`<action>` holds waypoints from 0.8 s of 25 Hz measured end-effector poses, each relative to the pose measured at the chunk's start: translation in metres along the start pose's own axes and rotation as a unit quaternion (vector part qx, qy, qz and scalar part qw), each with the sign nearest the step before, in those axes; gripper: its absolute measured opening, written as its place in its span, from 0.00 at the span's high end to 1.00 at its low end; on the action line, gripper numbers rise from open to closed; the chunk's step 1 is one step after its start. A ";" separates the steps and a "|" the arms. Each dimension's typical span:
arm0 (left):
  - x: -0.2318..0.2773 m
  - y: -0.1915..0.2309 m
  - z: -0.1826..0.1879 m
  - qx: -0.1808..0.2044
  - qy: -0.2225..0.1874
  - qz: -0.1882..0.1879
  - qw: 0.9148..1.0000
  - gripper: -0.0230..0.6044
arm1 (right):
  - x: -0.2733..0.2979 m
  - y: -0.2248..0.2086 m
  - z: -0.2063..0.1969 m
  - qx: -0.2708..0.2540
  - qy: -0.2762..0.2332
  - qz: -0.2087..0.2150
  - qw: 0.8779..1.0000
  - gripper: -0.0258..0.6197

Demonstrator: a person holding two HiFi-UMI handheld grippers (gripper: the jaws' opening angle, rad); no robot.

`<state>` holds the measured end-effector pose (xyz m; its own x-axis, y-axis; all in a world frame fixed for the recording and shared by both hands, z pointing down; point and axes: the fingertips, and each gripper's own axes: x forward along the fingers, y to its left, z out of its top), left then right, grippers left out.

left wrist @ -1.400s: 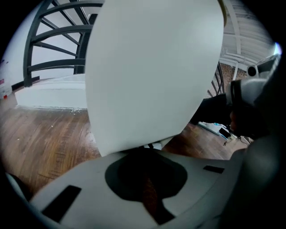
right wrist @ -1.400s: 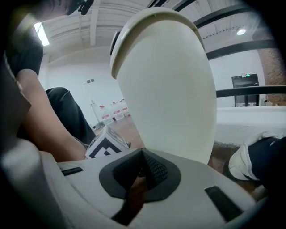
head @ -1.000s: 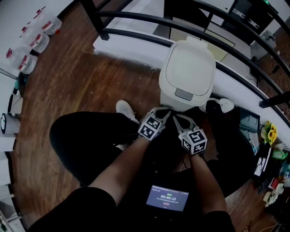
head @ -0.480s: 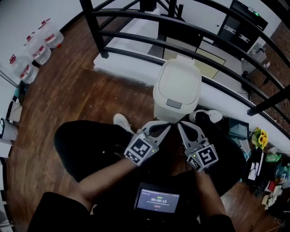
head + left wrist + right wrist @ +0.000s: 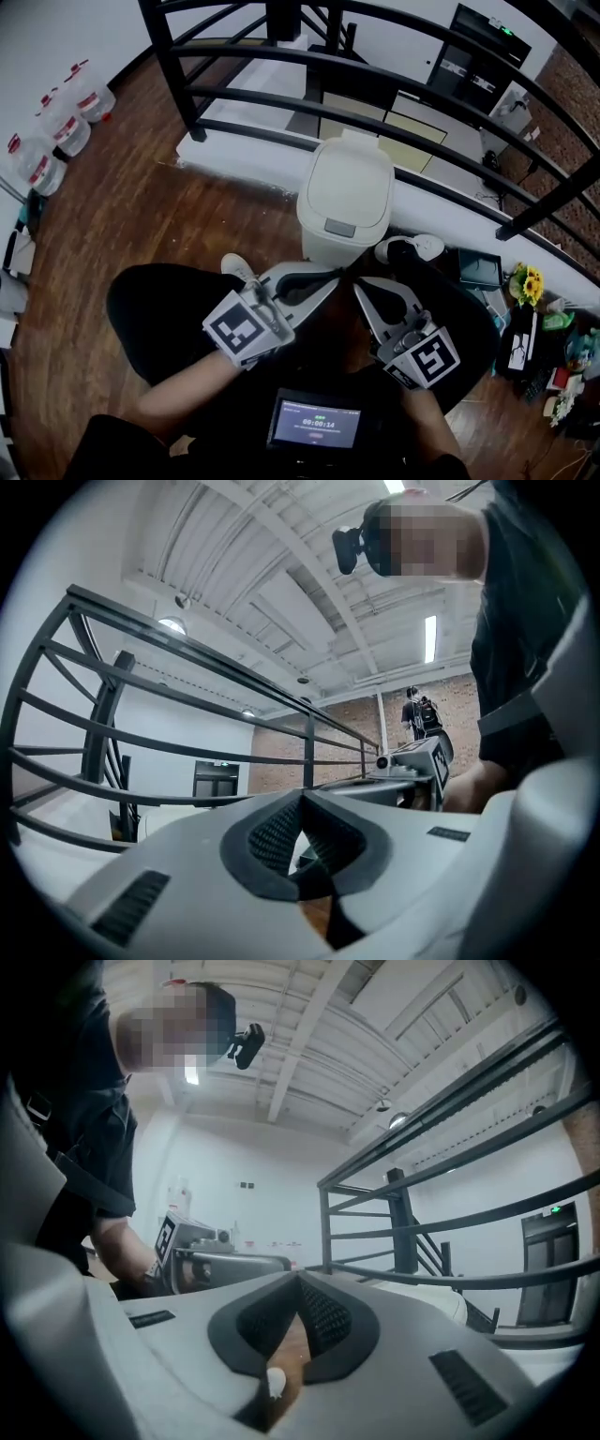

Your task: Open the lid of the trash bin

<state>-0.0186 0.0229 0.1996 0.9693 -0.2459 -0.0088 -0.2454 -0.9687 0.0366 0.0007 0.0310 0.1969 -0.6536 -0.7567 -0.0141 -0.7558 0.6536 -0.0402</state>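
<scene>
The white trash bin (image 5: pixel 345 202) stands on the wood floor by a black railing, its lid down and a grey push tab (image 5: pixel 339 228) on the front edge. Both grippers hover in front of it and nearer to me, not touching it. My left gripper (image 5: pixel 334 273) points at the bin's base with its jaws shut and empty; its own view shows the tips meeting (image 5: pixel 300 801). My right gripper (image 5: pixel 360 285) sits just right of it, jaws also shut on nothing (image 5: pixel 300 1283). Both gripper views tilt upward toward railing and ceiling.
A black metal railing (image 5: pixel 281 98) curves behind the bin. Water bottles (image 5: pixel 47 141) stand at the far left. White shoes (image 5: pixel 239 267) (image 5: pixel 412 247) flank the bin's base. A small screen (image 5: pixel 317 424) hangs below my arms. Clutter with sunflowers (image 5: pixel 525 281) lies at the right.
Both grippers have drawn back from the bin's front toward me and spread a little apart. The bin now looks smaller and farther up the head view. Lid still down.
</scene>
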 end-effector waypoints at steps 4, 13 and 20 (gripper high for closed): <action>-0.002 -0.004 -0.020 0.033 0.024 0.000 0.999 0.90 | 0.005 0.006 -0.003 -0.006 -0.005 -0.001 1.000 0.93; -0.005 0.000 -0.034 0.021 0.013 -0.006 1.000 0.90 | 0.014 0.011 -0.024 0.013 0.007 0.005 1.000 0.93; -0.007 0.003 -0.038 0.020 0.017 -0.004 1.000 0.90 | 0.015 0.012 -0.029 0.014 0.009 0.007 1.000 0.93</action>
<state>-0.0257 0.0233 0.2372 0.9713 -0.2367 0.0245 -0.2367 -0.9716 -0.0040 -0.0194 0.0283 0.2248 -0.6651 -0.7468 0.0033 -0.7452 0.6634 -0.0685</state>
